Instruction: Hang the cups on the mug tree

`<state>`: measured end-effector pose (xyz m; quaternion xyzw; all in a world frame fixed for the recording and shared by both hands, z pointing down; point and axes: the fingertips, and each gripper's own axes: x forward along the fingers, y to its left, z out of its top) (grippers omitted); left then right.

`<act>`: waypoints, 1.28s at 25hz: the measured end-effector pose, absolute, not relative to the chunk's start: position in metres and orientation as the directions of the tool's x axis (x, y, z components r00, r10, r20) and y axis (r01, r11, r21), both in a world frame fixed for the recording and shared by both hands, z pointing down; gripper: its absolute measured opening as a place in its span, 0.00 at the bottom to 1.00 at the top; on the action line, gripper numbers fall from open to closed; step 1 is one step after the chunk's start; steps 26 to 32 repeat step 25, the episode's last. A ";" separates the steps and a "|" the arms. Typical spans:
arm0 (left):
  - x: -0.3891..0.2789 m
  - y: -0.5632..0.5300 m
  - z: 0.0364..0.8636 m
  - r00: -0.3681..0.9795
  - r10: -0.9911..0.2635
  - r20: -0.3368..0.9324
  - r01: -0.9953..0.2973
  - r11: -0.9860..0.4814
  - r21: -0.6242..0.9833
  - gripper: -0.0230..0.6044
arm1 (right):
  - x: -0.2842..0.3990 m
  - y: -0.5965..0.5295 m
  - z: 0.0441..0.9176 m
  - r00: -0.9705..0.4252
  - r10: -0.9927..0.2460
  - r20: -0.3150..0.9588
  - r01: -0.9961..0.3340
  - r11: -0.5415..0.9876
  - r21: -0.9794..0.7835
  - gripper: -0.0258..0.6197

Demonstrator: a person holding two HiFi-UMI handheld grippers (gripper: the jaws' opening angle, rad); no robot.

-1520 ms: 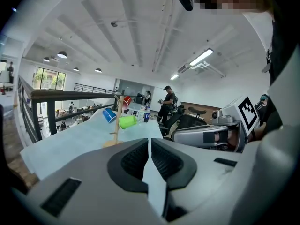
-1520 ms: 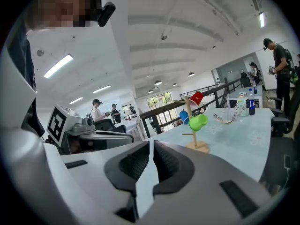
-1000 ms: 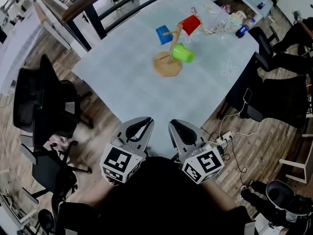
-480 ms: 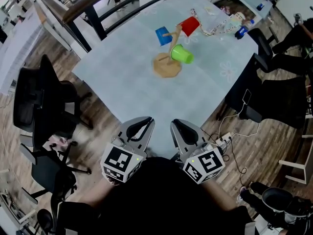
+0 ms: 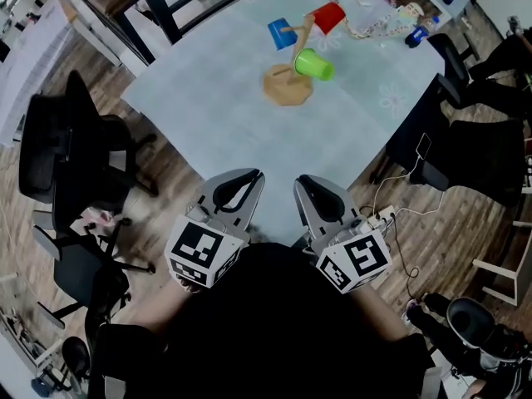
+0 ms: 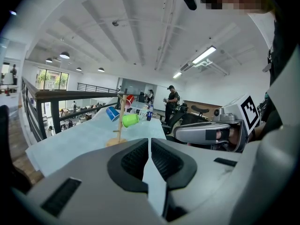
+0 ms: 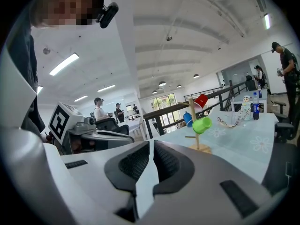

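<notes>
The left tool point(image 5: 239, 188) and right tool point(image 5: 314, 191) are clenched, empty, at the counter's point(image 5: 224, 131) near corner. The red cup point(image 5: 329, 17), blue cup point(image 5: 281, 33) and green cup point(image 5: 314, 64) hang on the mug tree point(image 5: 288, 88) toward the far corner.

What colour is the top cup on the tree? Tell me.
The top cup is red; the right gripper view shows it best.

All three views face the distant mug tree point(image 5: 287, 88).
</notes>
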<state>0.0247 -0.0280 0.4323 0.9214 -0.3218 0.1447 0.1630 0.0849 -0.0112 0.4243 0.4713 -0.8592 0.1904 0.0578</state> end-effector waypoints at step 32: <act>-0.022 -0.028 0.438 0.692 -0.626 0.359 -0.717 -0.655 0.239 0.08 | 0.064 0.004 0.439 -0.565 -0.771 0.294 -0.822 0.494 -0.282 0.12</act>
